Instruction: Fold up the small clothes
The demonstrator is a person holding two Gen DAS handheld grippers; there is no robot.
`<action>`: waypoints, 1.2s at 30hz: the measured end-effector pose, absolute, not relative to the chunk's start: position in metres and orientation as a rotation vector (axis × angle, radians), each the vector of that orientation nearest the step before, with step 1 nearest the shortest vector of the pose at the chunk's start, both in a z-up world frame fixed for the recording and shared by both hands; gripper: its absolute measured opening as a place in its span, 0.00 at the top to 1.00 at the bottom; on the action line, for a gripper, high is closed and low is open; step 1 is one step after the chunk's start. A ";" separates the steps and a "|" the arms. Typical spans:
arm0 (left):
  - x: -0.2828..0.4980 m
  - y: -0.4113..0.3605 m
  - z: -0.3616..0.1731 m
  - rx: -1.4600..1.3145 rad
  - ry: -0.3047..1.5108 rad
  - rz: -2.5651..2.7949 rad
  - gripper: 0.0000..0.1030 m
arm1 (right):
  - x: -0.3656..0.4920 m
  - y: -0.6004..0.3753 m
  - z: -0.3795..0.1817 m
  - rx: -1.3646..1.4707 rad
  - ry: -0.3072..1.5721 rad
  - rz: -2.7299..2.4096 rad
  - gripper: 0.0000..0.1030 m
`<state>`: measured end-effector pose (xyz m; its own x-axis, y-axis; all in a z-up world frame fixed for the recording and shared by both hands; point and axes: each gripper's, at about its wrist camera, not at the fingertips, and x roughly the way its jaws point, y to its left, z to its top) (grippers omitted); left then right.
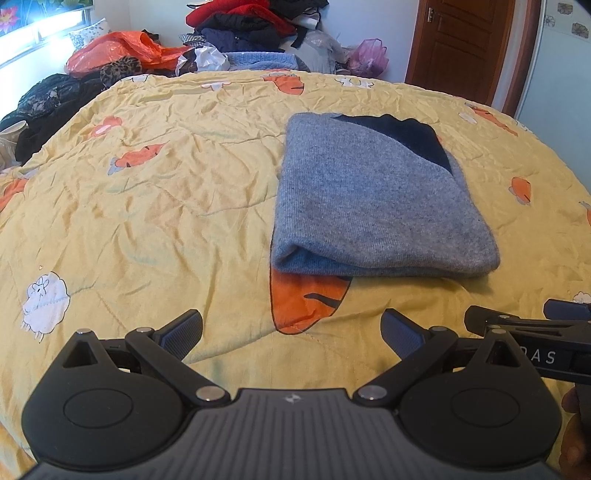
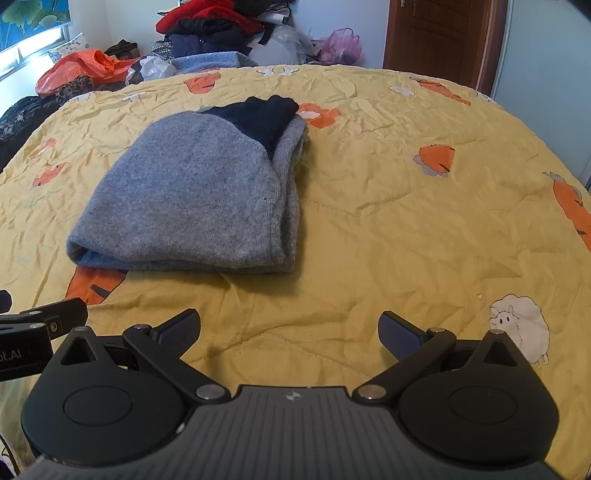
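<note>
A grey knit garment [image 1: 373, 206] with a dark navy part [image 1: 406, 136] at its far end lies folded flat on the yellow quilt [image 1: 166, 206]. In the right wrist view the same grey garment [image 2: 192, 206] sits ahead and to the left. My left gripper [image 1: 291, 334] is open above the quilt, short of the garment's near edge, with nothing between its fingers. My right gripper [image 2: 290, 332] is also open and empty, hovering near the garment's front right corner. Each gripper shows at the edge of the other's view.
The quilt is printed with orange carrots and white sheep [image 2: 521, 326]. At the far side of the bed lie a heap of dark and red clothes [image 1: 243, 22], an orange plastic bag [image 1: 110, 51] and a pink bag [image 1: 369, 57]. A brown door [image 1: 461, 48] stands behind right.
</note>
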<state>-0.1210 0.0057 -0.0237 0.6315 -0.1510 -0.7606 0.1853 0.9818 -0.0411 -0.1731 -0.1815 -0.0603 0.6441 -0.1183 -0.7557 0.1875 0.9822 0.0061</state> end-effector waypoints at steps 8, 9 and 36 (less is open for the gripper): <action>-0.120 0.006 -0.024 0.042 0.866 -0.193 0.00 | -0.172 -0.182 -0.061 0.092 0.857 -0.174 0.01; -0.120 0.006 -0.024 0.042 0.866 -0.193 0.00 | -0.172 -0.182 -0.061 0.092 0.857 -0.174 0.01; -0.120 0.006 -0.024 0.041 0.866 -0.193 0.00 | -0.171 -0.183 -0.062 0.103 0.864 -0.172 0.00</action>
<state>-0.1199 0.0055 -0.0237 0.6318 -0.1520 -0.7601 0.1854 0.9818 -0.0422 -0.1705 -0.1831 -0.0625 0.6367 -0.1089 -0.7634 0.1918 0.9812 0.0200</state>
